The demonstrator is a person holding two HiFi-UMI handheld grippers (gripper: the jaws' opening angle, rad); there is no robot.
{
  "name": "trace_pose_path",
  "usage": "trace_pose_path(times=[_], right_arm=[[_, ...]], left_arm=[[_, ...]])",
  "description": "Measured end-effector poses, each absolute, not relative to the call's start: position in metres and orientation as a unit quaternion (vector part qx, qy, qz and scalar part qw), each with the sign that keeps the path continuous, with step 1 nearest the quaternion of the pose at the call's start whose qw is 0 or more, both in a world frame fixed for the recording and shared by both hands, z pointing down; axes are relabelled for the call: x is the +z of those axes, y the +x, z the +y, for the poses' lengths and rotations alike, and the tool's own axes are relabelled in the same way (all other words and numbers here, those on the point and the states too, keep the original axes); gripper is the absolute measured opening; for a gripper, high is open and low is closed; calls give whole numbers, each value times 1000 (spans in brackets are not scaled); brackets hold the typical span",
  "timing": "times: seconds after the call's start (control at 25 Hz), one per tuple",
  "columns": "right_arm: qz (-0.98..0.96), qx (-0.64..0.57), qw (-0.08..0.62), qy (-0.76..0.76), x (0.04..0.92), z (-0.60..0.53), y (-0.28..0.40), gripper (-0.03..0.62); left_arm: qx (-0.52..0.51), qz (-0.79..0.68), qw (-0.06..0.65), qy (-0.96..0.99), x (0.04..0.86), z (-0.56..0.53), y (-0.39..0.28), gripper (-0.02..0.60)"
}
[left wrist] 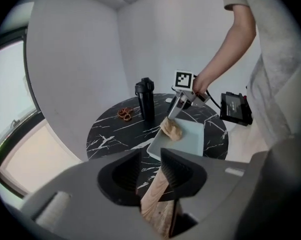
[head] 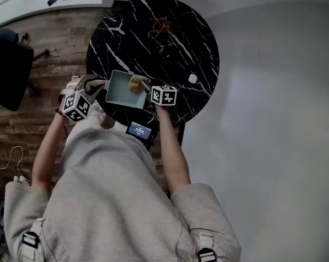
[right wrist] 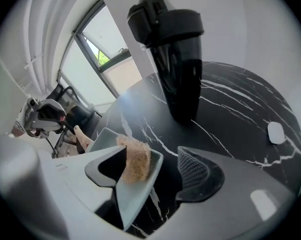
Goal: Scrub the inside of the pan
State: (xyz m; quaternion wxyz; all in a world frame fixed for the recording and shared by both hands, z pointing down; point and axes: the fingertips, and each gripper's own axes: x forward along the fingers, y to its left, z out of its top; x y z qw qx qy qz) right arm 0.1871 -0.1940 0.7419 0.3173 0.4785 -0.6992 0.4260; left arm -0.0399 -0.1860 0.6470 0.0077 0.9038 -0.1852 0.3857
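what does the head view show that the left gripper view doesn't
Only the head view: the office chair and a loose cable. Only the left gripper view: the window. Both: the black marble table, the pale square pan, the sponge in it, the right gripper and the small screen device.

A round black marble surface (head: 200,42) carries a black bottle (left wrist: 145,99), a small white object (head: 193,78) and what may be pretzels (head: 160,27); a black chair (head: 9,70) stands nearby.
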Motion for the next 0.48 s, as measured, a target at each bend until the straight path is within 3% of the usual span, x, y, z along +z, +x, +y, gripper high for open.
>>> trace_pose_path(times=[0.08,0.24,0.36,0.48], right_arm=[[-702,405,321,490,732,-199,187,404],[-720,344,400,450,747,-211,156,486],[-704,333,446,440,769,-206,160,466],[-690,344,427,472,769,-197,181,423]], left_arm=[[393,-186,2,900,652,-188,-40,120],[399,-195,13,896,666,-192,-40,120],[430,-163,-12,888,686,-186,-36,124],[460,-129,-40,877,706,-177,-41,133]])
